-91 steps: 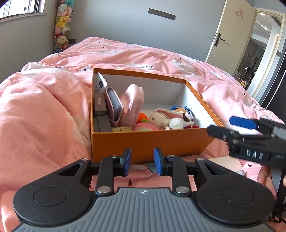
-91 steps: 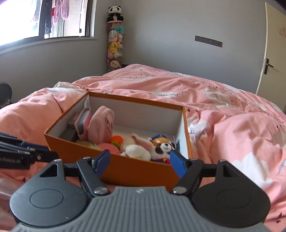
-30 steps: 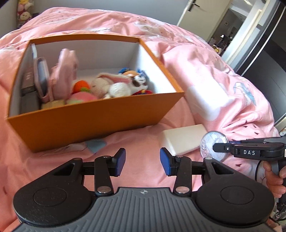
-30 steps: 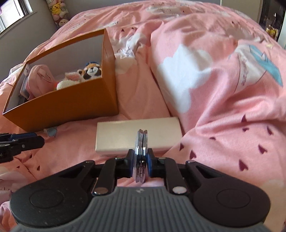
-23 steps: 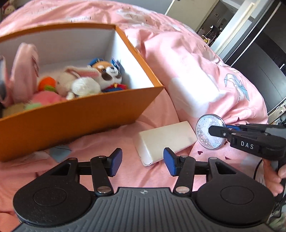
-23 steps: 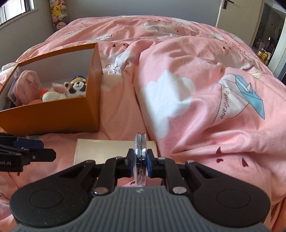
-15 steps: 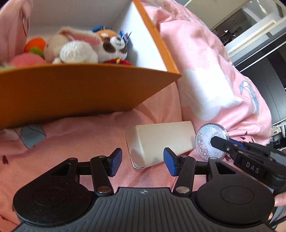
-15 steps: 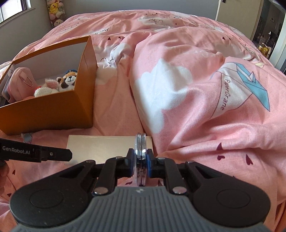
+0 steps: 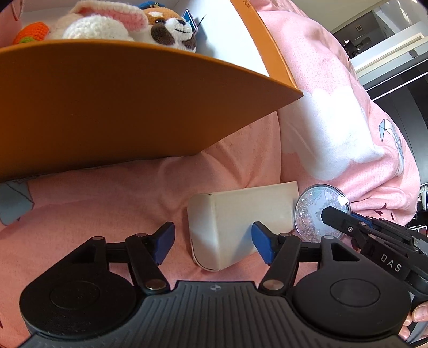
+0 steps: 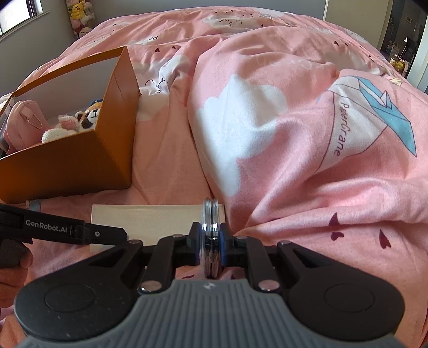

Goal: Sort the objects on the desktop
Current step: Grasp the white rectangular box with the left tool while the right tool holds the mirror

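Note:
A cream rectangular box (image 9: pixel 240 214) lies on the pink duvet in front of the orange box (image 9: pixel 120 107). My left gripper (image 9: pixel 214 243) hovers over the cream box's near end, its jaws opening, blue pads apart on either side and not touching it. In the right wrist view the cream box (image 10: pixel 149 216) lies just ahead. My right gripper (image 10: pixel 211 246) is shut on a round clear glitter disc (image 10: pixel 210 230), held edge-on. The left wrist view shows that disc (image 9: pixel 318 211) at the cream box's right end, with the right gripper (image 9: pixel 337 214) on it.
The orange box (image 10: pixel 67 158) holds plush toys (image 9: pixel 128 24) and a pink pouch (image 10: pixel 24 120). A raised fold of pink duvet (image 10: pixel 294 133) rises to the right of the cream box. A hand (image 9: pixel 417 318) grips the right tool's handle. A doorway (image 10: pixel 406 40) is far right.
My left gripper has dropped closer to the cream box and its jaws have spread wider. The right gripper still holds the disc and has edged slightly nearer the duvet.

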### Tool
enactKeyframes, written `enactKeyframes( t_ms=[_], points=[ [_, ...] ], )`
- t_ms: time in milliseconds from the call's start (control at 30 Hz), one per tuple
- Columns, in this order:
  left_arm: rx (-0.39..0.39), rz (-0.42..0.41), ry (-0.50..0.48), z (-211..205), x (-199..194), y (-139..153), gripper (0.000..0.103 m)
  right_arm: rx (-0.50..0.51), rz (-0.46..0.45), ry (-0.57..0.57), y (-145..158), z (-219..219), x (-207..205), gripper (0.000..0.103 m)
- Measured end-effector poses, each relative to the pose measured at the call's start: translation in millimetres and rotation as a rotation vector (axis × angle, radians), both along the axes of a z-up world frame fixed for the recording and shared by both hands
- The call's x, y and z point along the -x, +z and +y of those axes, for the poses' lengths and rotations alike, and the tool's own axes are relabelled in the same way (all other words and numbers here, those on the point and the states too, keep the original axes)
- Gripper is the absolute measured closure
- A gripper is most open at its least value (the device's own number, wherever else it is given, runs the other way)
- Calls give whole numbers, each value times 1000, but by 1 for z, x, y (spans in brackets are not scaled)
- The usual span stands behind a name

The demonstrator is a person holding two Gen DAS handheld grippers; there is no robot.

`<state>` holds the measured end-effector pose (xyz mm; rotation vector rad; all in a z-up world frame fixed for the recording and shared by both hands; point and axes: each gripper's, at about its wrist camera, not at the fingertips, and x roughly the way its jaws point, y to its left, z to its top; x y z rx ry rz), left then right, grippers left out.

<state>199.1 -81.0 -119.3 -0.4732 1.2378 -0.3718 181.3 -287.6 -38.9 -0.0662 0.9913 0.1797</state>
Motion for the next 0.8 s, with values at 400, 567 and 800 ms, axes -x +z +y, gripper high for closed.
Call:
enactKeyframes(
  t_ms=[400,567,800],
  points=[
    [44,-53,-31,-6,5,17,49,4,7,-20,-3,-4,0,87],
    [76,-88,-74,-9,12,33,58,25,10,-42,-3,-5,0,87],
    [183,-82,-88,-9,17,28,64,44,7,-56,-4,-6,4,88]
  ],
)
